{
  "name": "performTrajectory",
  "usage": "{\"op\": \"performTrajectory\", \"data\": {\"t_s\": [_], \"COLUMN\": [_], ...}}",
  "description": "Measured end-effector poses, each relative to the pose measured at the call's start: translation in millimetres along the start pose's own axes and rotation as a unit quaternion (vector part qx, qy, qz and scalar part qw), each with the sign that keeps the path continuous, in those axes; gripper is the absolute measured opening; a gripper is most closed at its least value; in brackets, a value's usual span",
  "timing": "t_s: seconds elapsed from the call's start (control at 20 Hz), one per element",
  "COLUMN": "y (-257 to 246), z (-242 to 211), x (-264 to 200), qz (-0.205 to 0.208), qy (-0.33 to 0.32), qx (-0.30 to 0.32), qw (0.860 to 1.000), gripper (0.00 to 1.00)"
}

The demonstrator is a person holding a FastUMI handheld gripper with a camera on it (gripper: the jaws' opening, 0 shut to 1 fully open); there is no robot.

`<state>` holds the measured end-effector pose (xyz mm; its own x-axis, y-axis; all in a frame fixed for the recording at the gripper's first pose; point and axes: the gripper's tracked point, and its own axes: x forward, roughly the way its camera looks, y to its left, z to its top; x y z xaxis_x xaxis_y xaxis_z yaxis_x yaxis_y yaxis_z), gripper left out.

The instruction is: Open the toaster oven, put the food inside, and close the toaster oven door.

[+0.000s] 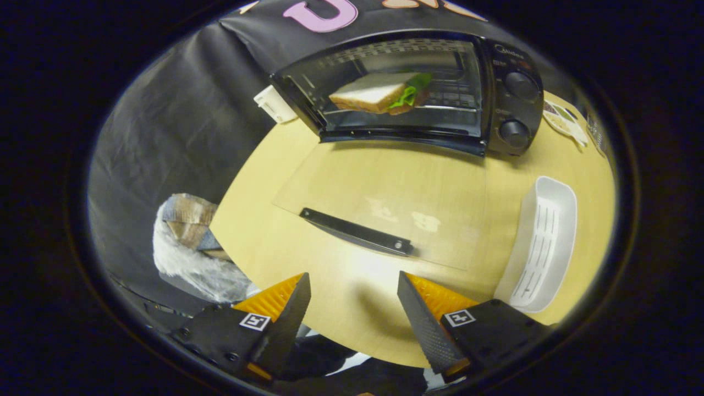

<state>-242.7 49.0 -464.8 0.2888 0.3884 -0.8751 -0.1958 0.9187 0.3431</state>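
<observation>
A black toaster oven [511, 104] stands at the far side of the round wooden table [258, 220]. Its glass door [396, 198] hangs fully down toward me, and the door's black handle [357, 232] is just ahead of my fingers. On the rack inside rests a sandwich [379, 93] of white bread with green lettuce. My gripper [353, 276] is open above the table's near edge, slightly short of the handle, and nothing lies between its fingers.
To the right of the door sits an empty white plastic basket [542, 242]. A small white block [275, 103] lies by the oven's left corner. Some cards [564, 118] lie behind the oven's right side. Cardboard and white wrap [192, 242] sit below the table's left.
</observation>
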Motion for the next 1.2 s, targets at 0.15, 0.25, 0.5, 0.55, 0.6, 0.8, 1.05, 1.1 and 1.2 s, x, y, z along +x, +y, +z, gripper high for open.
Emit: {"op": "performTrajectory", "data": {"t_s": [0.15,0.25,0.5,0.55,0.6,0.8,1.05,1.1,1.2], "y": [-11,-12,2,4,5,7,-10,-14,-23], "z": [8,8,31,39,49,90,144,154,180], "x": [2,4,-18,-25,-29,-43,-57,-61,-76], "qz": [-0.017,-0.018,-0.023,-0.025,-0.031,-0.051,-0.092,-0.104,-0.129], "qy": [-0.018,-0.021,-0.09,-0.108,-0.128,-0.184,-0.236,-0.25,-0.291], "qx": [0.001,-0.003,-0.061,-0.075,-0.09,-0.117,-0.124,-0.121,-0.125], "qw": [1.0,1.0,0.994,0.991,0.987,0.975,0.96,0.955,0.94], "gripper": [0.98,0.98,0.98,0.98,0.98,0.97,0.96,0.96,0.97]}}
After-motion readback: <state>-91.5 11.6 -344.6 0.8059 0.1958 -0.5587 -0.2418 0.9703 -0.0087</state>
